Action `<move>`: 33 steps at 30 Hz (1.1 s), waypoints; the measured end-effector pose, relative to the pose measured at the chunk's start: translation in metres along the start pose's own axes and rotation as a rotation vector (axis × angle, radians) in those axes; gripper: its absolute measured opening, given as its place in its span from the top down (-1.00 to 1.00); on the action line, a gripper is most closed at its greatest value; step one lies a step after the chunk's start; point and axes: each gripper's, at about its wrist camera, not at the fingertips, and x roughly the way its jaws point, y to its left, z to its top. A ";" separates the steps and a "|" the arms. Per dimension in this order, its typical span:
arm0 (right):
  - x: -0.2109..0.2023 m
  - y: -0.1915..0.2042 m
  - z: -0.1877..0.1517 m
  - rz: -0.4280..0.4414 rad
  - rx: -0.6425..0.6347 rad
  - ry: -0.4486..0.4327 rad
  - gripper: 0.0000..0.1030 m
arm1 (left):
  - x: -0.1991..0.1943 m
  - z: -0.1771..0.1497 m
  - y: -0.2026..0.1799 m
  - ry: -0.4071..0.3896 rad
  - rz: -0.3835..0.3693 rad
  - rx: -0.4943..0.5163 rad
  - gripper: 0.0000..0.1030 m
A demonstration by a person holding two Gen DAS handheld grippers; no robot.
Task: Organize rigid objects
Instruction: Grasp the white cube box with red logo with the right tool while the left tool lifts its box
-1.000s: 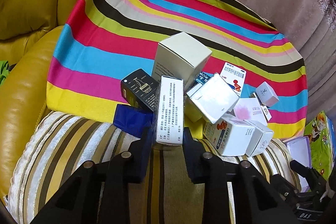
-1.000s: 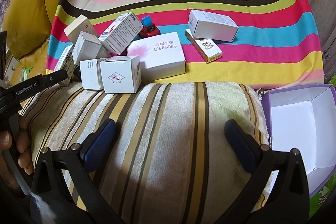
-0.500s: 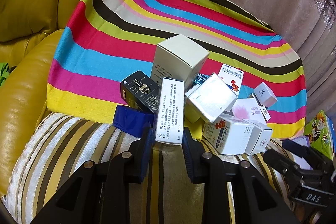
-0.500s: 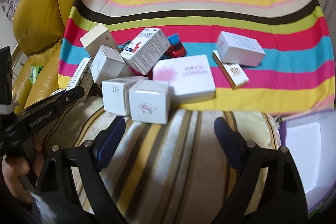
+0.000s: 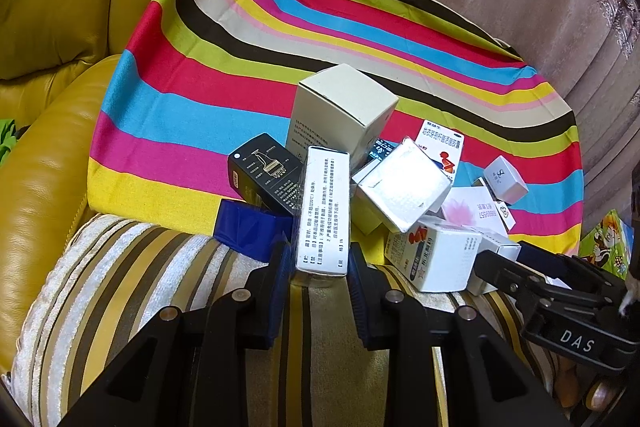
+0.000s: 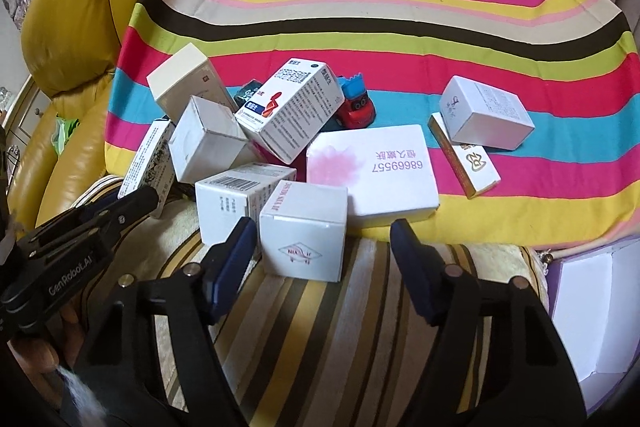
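The left gripper [image 5: 321, 269] is clamped on a narrow white carton printed with black text [image 5: 323, 217], both pads pressed against its lower sides. The carton is held upright at the near edge of the box pile, above a striped cushion [image 5: 120, 291]. A blue box [image 5: 250, 231] and a black box with a white line drawing [image 5: 264, 183] are seen just to its left; a tall cream box [image 5: 344, 107] stands behind it.

The right gripper [image 6: 324, 247] is not gripping anything. Its jaws have just been closing, and a small white cube box with a red diamond logo [image 6: 304, 231] is seen between them. The left pad lies close to the box's side; a clear gap remains on the right side. This cube box rests on the striped cushion at the front of the pile, touching a white barcode box [image 6: 236, 197] on its left.

Behind it, a flat white box with a pink flower print [image 6: 372, 175] lies on a multicoloured striped cloth [image 6: 400, 27]. A tilted medicine box with a red figure [image 6: 292, 111] leans on the pile, with a red and blue toy car [image 6: 356, 103] just beside it. Well apart to the right, a white box [image 6: 486, 113] lies against a slim gold-edged box [image 6: 466, 159]. An open white and purple carton [image 6: 592, 315] is noted at the right edge. The cloth is spread over a yellow leather sofa [image 5: 52, 27].
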 end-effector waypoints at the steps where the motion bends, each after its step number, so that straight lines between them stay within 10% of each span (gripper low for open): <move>1: 0.001 0.001 0.001 0.004 -0.002 -0.003 -0.41 | 0.000 0.000 0.000 0.000 0.001 0.001 0.42; 8: -0.003 0.000 0.000 0.063 0.002 -0.021 0.09 | 0.001 -0.002 -0.003 -0.005 0.006 0.004 0.42; 33: -0.044 -0.027 -0.023 0.179 0.079 -0.137 0.10 | -0.063 -0.022 -0.022 -0.205 0.010 0.038 0.51</move>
